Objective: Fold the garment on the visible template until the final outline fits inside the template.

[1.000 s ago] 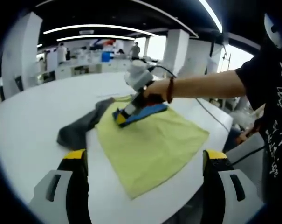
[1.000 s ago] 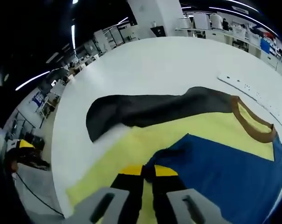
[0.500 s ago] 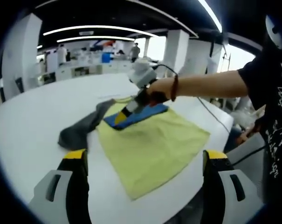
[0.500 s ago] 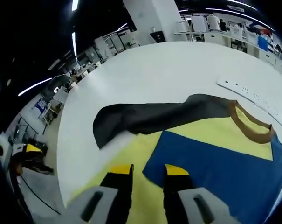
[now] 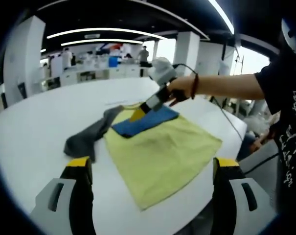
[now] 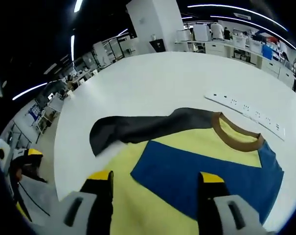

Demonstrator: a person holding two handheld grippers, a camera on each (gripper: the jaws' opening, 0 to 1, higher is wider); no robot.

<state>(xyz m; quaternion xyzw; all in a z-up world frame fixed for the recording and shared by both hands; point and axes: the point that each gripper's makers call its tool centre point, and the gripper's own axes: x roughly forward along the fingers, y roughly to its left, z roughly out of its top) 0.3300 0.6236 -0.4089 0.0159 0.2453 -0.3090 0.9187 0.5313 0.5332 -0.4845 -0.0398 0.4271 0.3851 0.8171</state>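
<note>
Shirt (image 6: 196,161) flat on table (image 6: 152,78), both my grippers released.
Right gripper (image 6: 155,183) hovers with jaws spread; blue panel ahead, grey sleeve (image 6: 138,128) beyond. Left gripper (image 5: 152,166), jaws wide, faces yellow hem.

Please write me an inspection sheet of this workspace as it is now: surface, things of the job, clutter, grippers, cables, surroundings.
Surface: white table, large, rounded edge.
Job's things: yellow garment lies flat; its blue sleeve is folded over the body, its dark grey sleeve is spread out on the table; brown collar. Template: cannot tell.
Clutter: white strip with dark marks beyond the collar.
Grippers: left gripper open, away from the cloth; right gripper open above the garment, holding nothing.
Cables: black cable runs from the right gripper across the table.
Surroundings: hall with benches, pillars, ceiling lights, people far off.
</note>
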